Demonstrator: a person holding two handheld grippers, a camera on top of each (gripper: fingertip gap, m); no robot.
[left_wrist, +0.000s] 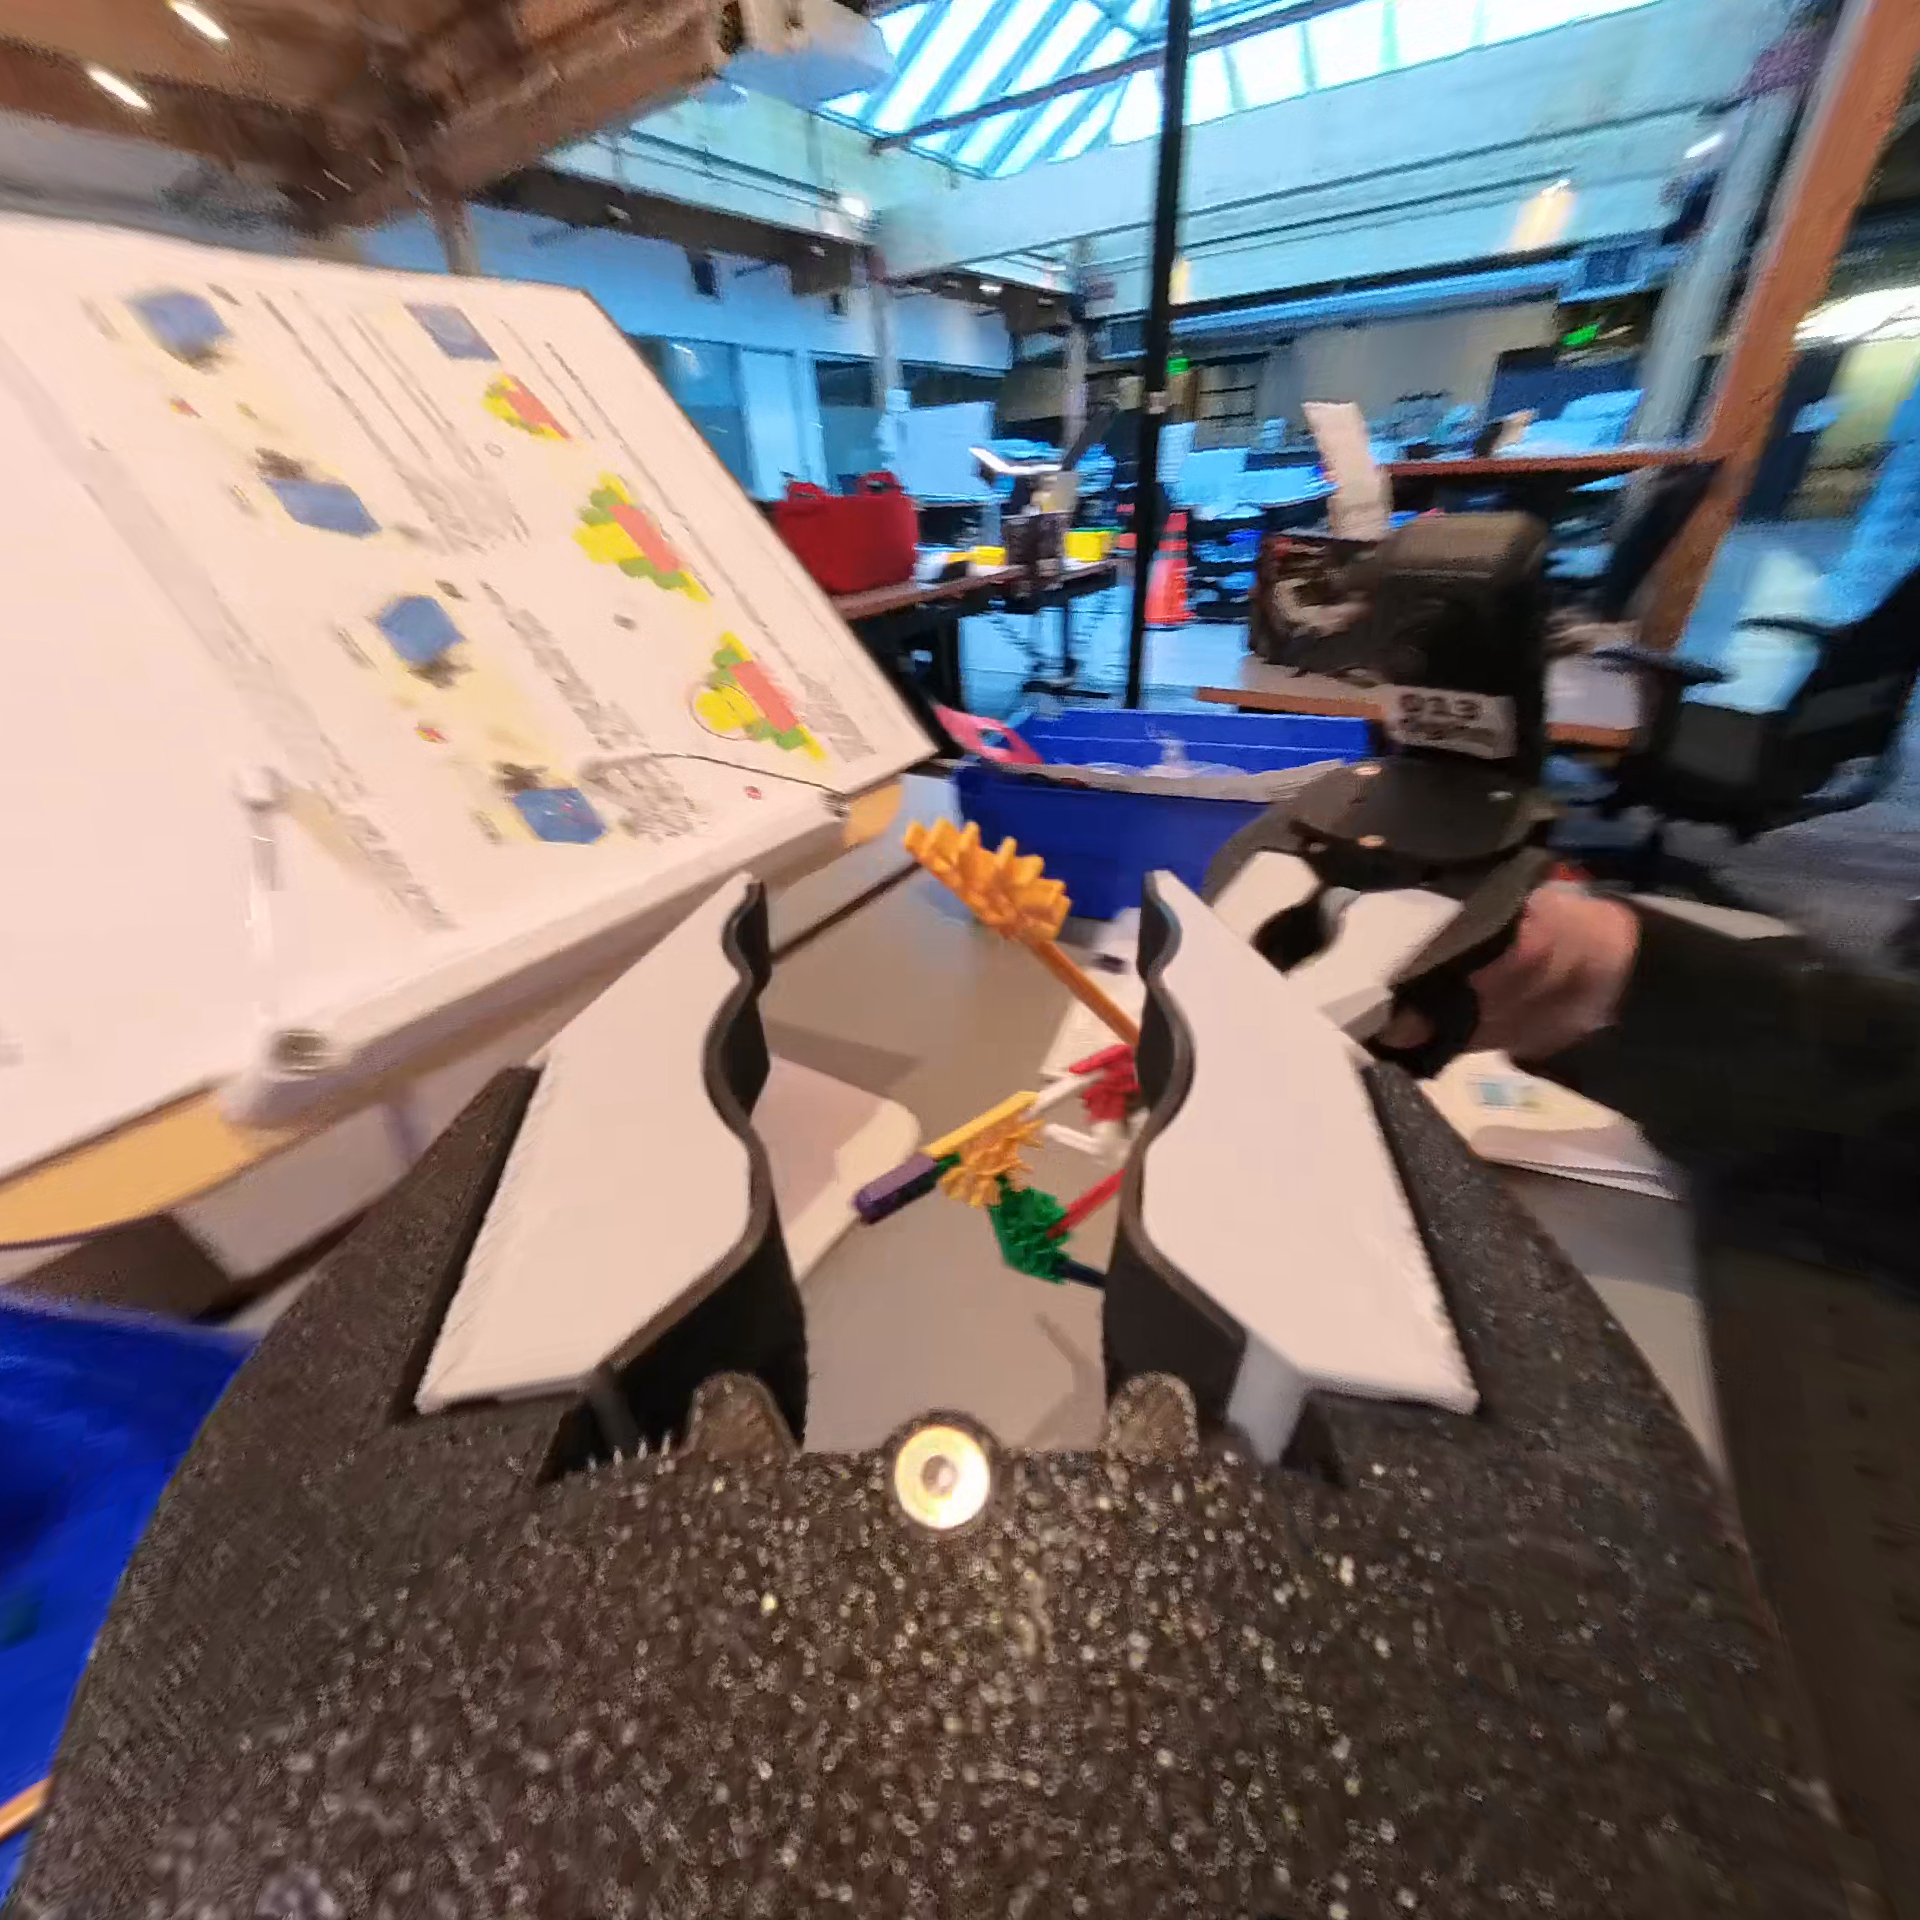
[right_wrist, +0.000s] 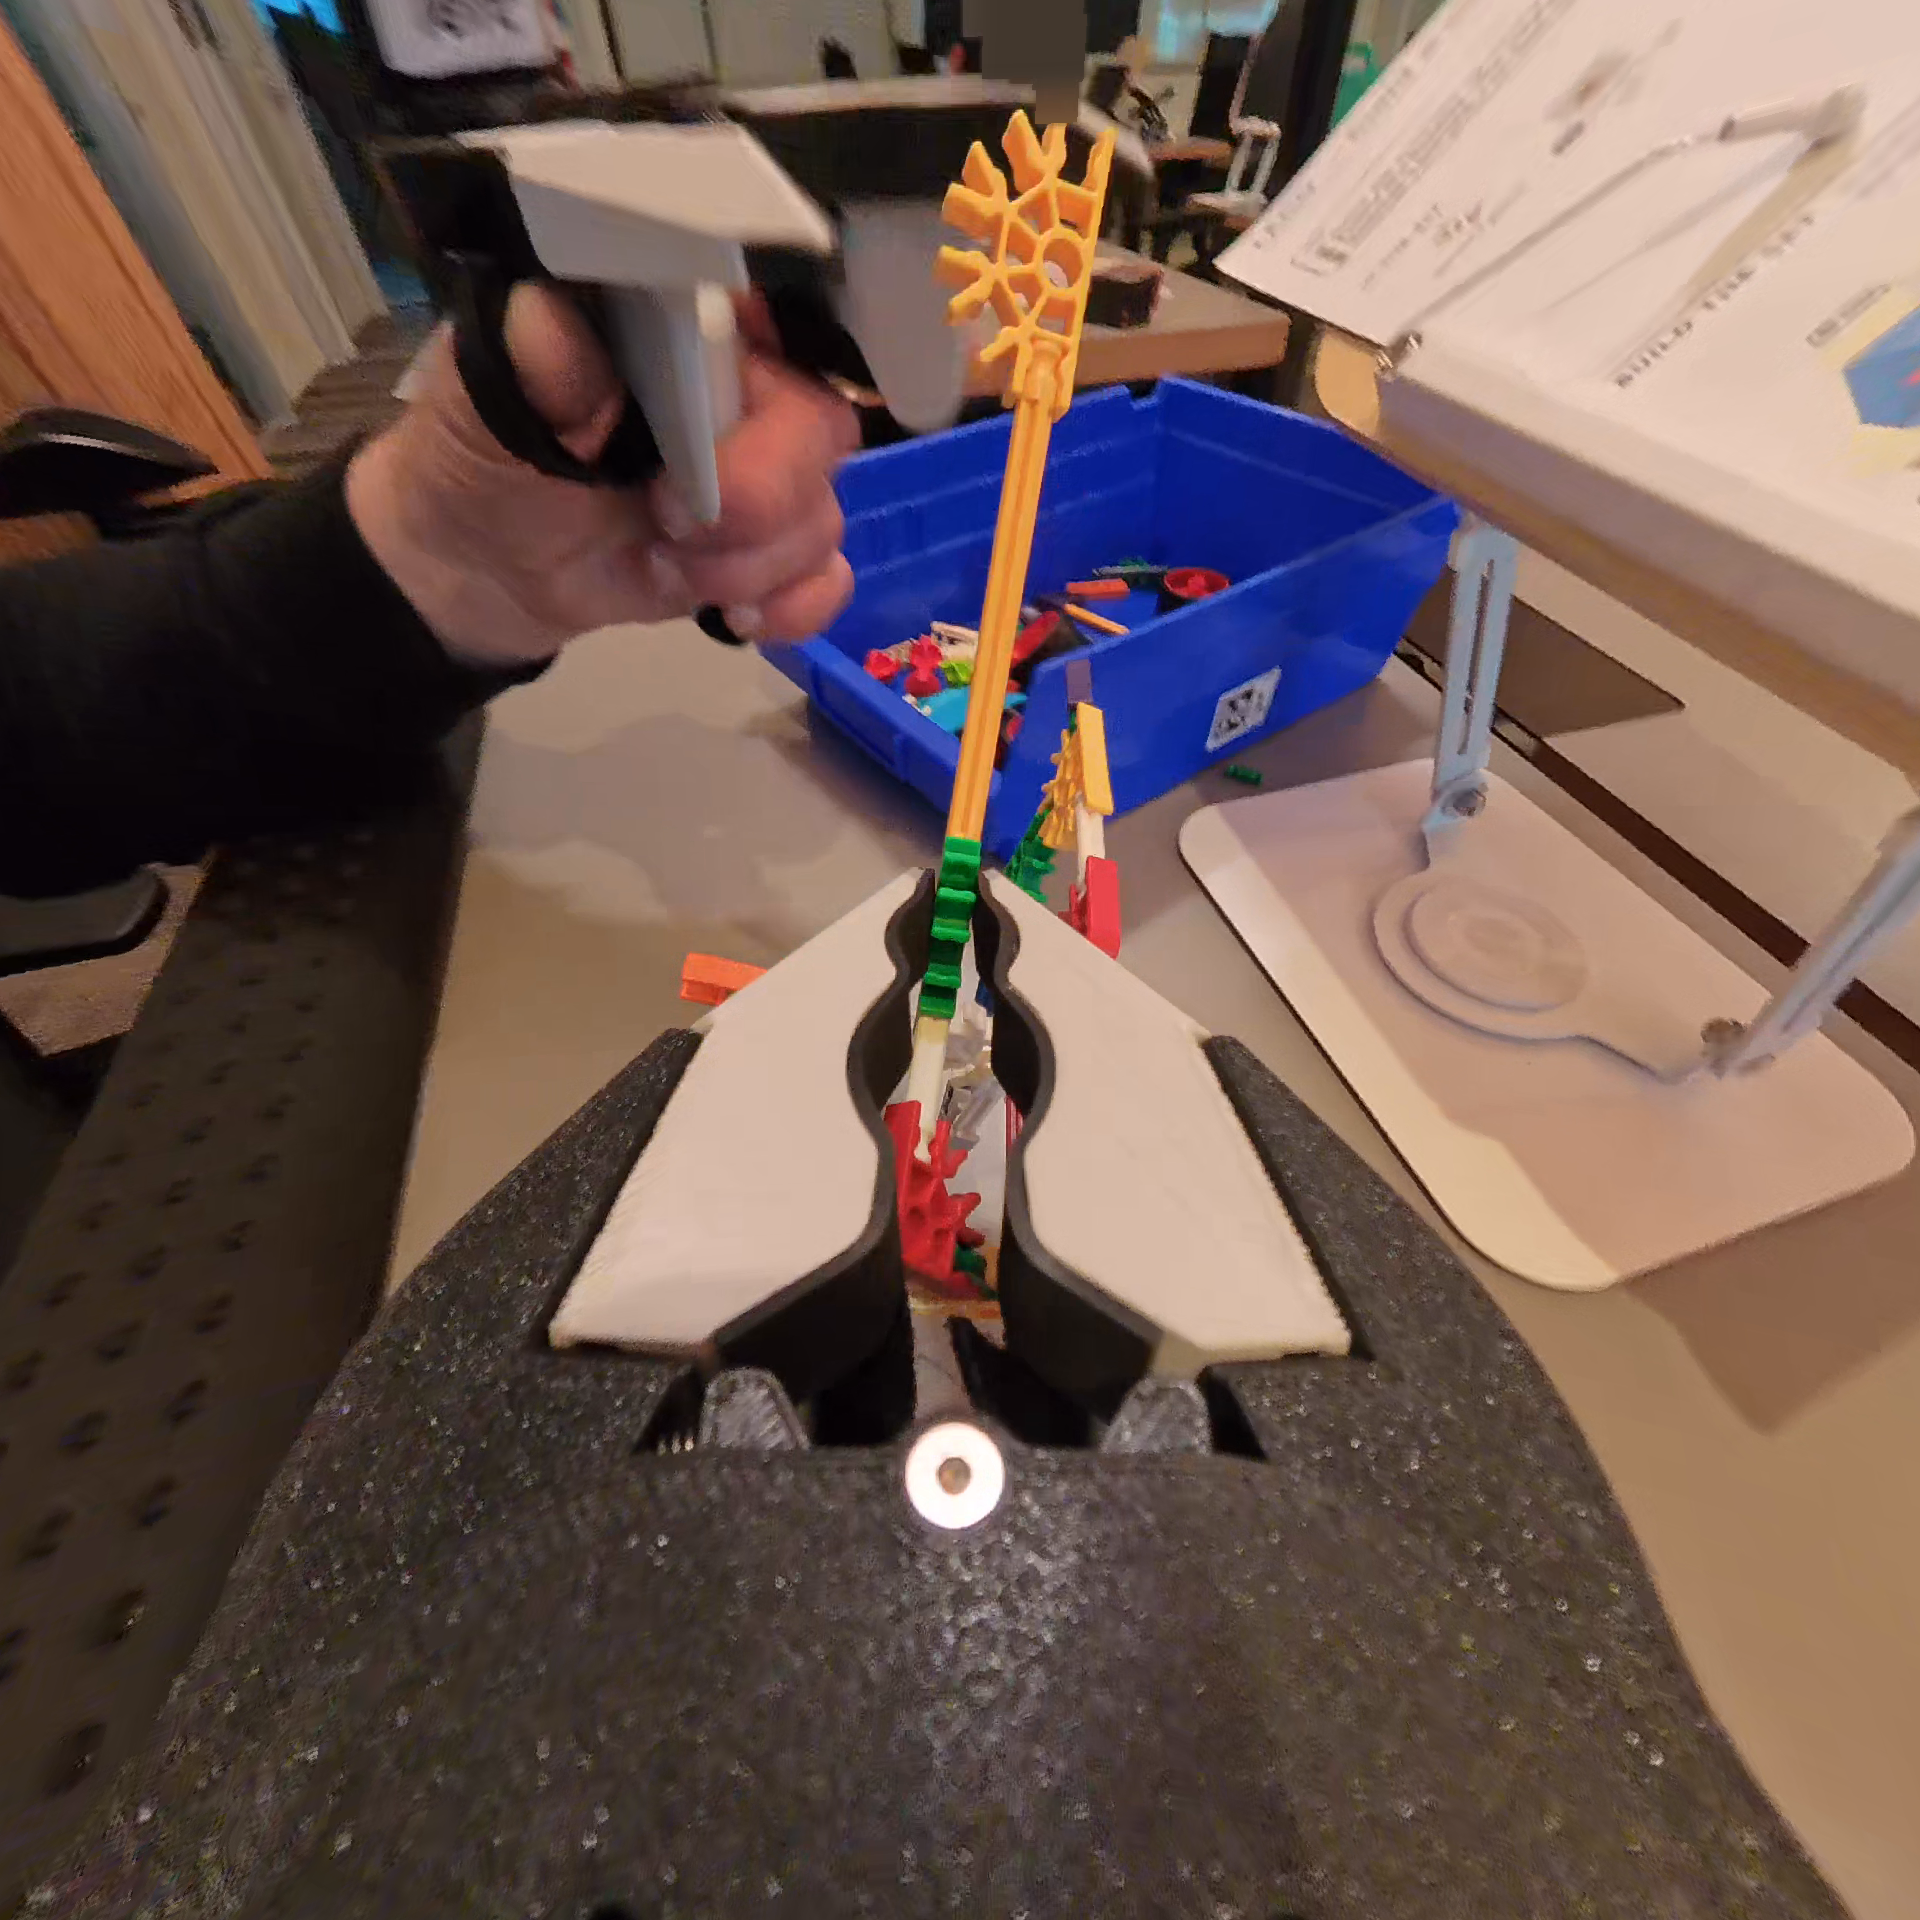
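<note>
Beside one blue bin (right_wrist: 1278, 582), right tool (right_wrist: 951, 914) clamps one rod-and-connector model (right_wrist: 1003, 582); left tool (left_wrist: 951, 914) gapes wide.

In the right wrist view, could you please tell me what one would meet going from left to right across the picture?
Black sleeve → hand holding the left gripper → orange rod of the toy model clamped in the right gripper → blue bin → white stand carrying the instruction sheet.

Blue bin (right_wrist: 1195, 582), tilted stand (right_wrist: 1558, 997) ahead
</note>
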